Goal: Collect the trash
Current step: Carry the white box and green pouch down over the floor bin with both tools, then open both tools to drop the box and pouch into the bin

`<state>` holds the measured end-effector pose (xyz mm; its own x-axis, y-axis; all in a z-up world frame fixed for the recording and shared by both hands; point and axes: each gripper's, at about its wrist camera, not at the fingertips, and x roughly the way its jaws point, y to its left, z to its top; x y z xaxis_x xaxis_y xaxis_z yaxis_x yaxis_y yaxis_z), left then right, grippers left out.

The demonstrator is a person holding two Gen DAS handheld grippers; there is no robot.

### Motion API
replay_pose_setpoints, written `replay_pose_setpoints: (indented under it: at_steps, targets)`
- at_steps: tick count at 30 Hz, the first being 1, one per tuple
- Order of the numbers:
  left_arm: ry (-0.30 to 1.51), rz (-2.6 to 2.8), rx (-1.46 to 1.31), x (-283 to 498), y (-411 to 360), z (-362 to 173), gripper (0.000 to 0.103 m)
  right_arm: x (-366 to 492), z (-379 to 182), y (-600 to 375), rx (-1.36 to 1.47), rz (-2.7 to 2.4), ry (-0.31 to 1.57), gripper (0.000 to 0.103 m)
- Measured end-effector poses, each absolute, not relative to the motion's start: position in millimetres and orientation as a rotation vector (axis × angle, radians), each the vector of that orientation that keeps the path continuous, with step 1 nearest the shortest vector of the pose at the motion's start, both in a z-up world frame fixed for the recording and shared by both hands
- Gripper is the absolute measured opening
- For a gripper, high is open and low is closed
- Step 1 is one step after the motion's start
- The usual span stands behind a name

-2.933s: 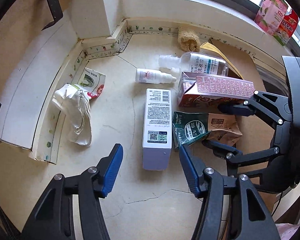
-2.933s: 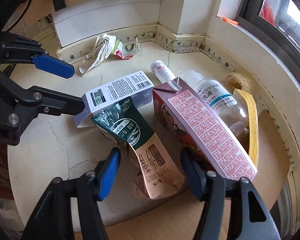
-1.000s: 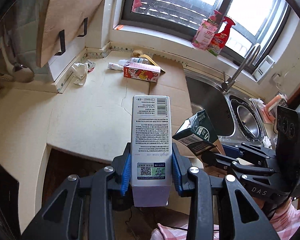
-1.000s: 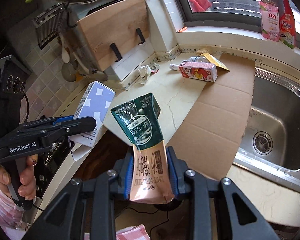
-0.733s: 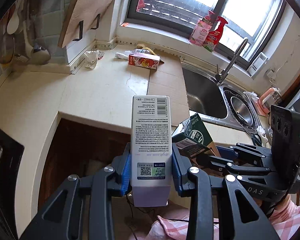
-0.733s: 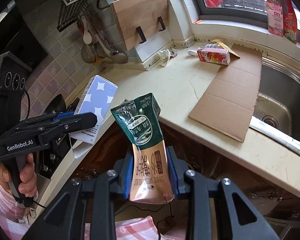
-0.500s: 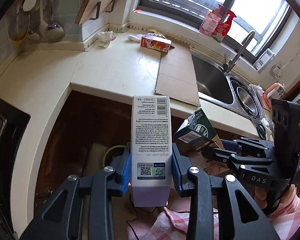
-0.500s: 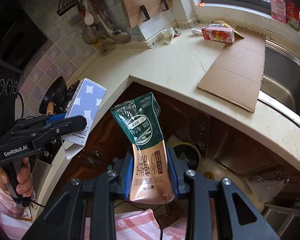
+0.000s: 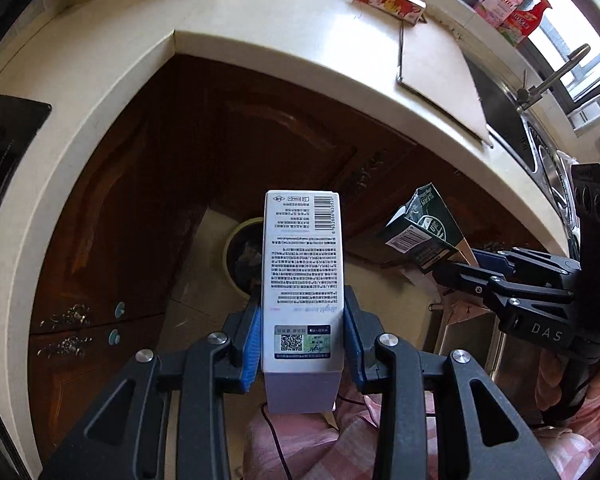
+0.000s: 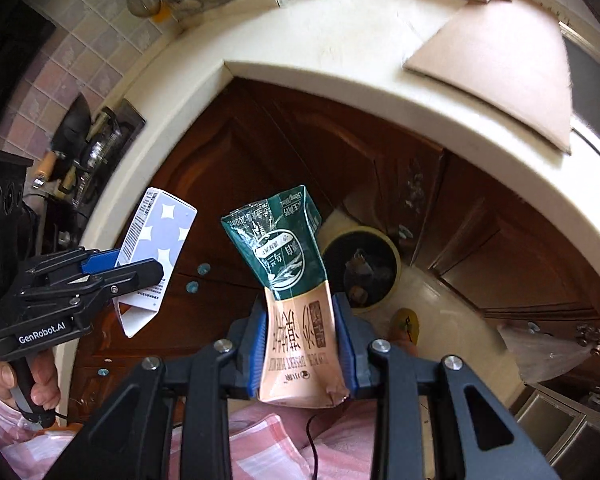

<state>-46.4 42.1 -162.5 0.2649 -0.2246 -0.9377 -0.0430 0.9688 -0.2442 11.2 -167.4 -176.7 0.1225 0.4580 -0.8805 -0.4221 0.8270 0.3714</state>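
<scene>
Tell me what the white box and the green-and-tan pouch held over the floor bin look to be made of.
White box: probably thin printed cardboard with a matte face; its edges are crisp and an end flap hangs open. Green-and-tan pouch: likely laminated plastic or foil film, glossy, with a crinkled body and a torn, gaping top. Bin: material unclear; only a pale rim and a dark inside show.

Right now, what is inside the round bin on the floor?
The round bin holds a dark liner and a few pale scraps of rubbish. In the left wrist view the white box covers part of its opening, and what lies deeper inside cannot be seen.
</scene>
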Motion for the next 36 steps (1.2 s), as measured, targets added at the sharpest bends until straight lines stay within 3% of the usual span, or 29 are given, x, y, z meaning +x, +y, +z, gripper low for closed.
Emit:
replay_pose_setpoints:
  at_steps: [15, 28, 36]
  targets:
    - [1.524, -0.118, -0.125, 3.8, 16.9, -338.0, 0.033, 34.8, -338.8, -155.2, 0.037, 0.554, 1.527, 0.031]
    - [1.650, -0.054, -0.229, 32.2, 9.0, -487.0, 0.033, 51.5, -473.3, -155.3, 0.076, 0.439, 1.700, 0.031]
    - [1.648, 0.004, -0.185, 52.6, 9.4, -524.0, 0.037, 71.9, -512.2, -136.2, 0.043, 0.415, 1.743, 0.031]
